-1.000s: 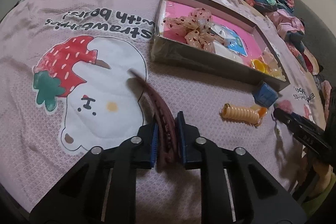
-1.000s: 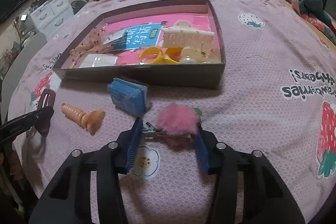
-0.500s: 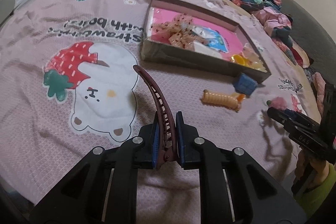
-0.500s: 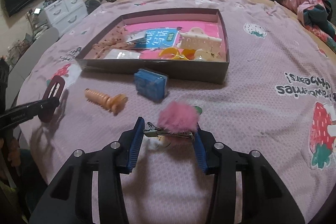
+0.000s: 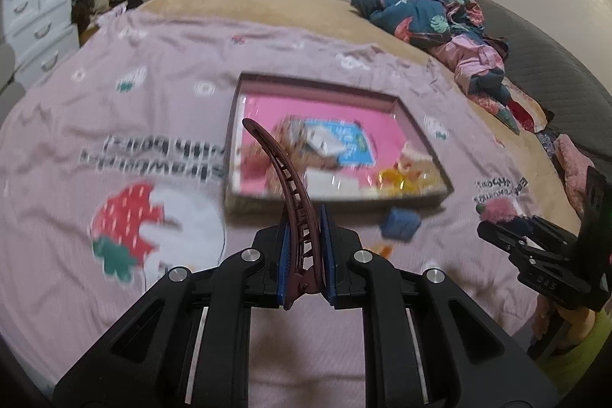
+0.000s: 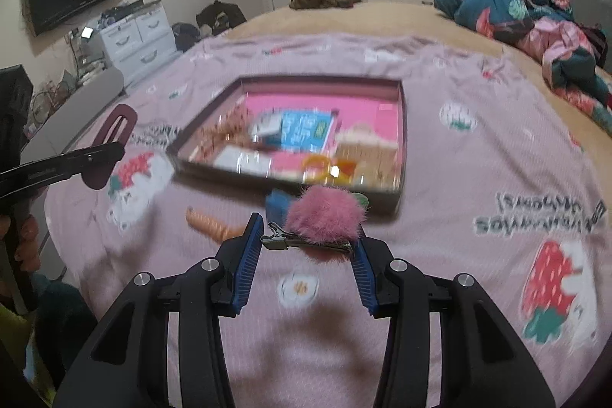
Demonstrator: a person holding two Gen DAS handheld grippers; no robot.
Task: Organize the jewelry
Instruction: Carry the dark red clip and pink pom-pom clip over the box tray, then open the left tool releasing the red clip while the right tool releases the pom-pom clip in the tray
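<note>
My left gripper (image 5: 304,236) is shut on a long dark red hair clip (image 5: 285,174) and holds it up above the bed, its tip pointing toward the box. My right gripper (image 6: 308,243) is shut on a pink fluffy pom-pom hair clip (image 6: 325,217), gripping its metal clip lengthwise, raised above the bedspread. The dark shallow box (image 5: 420,125) with a pink lining holds a bow, a blue card, yellow rings and a cream claw clip; it also shows in the right wrist view (image 6: 401,140). The red clip shows at left in the right wrist view (image 6: 114,129).
A blue square box (image 5: 399,228) and an orange spiral hair tie (image 6: 208,222) lie on the pink strawberry bedspread (image 5: 114,102) in front of the box. Bundled clothes (image 5: 440,10) lie at the far right. White drawers (image 6: 134,41) stand beyond the bed's left side.
Both grippers have lifted with their clips and tilted up, so the box now sits lower and farther ahead in both views. The background is motion-blurred.
</note>
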